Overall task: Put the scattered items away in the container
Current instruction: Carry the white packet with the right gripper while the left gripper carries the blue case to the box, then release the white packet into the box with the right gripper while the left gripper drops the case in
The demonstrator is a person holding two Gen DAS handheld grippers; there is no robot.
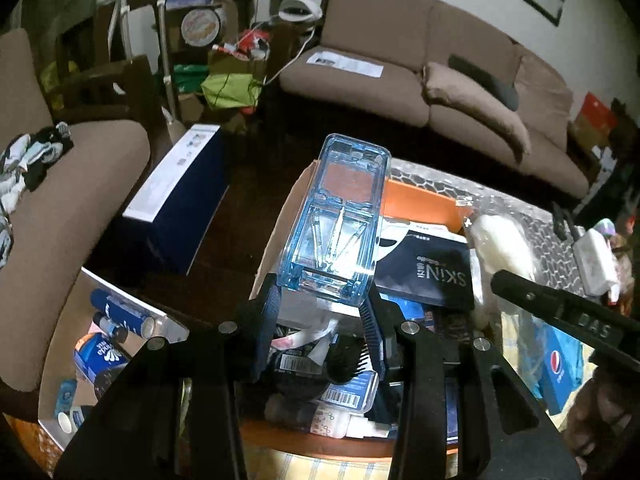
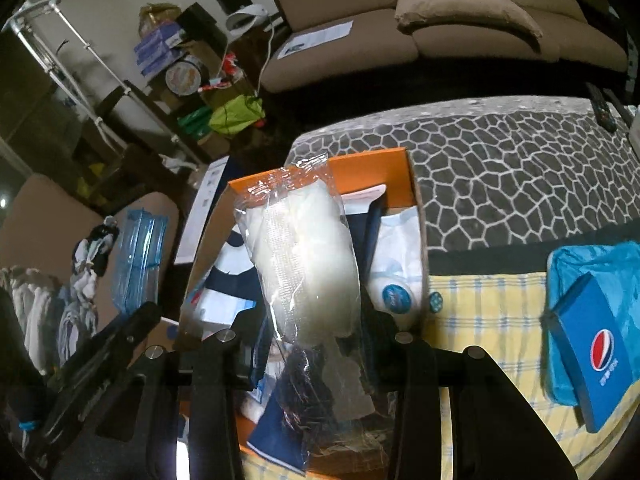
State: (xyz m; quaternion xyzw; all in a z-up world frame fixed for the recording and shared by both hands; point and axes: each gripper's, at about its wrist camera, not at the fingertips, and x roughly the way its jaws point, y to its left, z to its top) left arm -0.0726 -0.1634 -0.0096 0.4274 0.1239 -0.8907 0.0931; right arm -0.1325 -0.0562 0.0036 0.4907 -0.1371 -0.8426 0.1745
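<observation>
A clear blue plastic case [image 1: 340, 216] is clamped at its near end between the jaws of the left gripper [image 1: 320, 312] and held above the orange-rimmed cardboard box [image 1: 424, 200], which is crowded with a black "SKIN" box [image 1: 432, 272] and other packets. To its right, a clear bag of white puffs [image 2: 308, 272] is gripped in the jaws of the right gripper [image 2: 316, 356], over the same box. A blue Pepsi box [image 2: 596, 356] lies on the yellow checked cloth [image 2: 488, 312].

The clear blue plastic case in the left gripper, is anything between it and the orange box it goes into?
Nothing visible blocks it. The left gripper holds the blue case right over the orange box, which is open-topped but already crowded; the black SKIN box lies just beside the case.
</observation>
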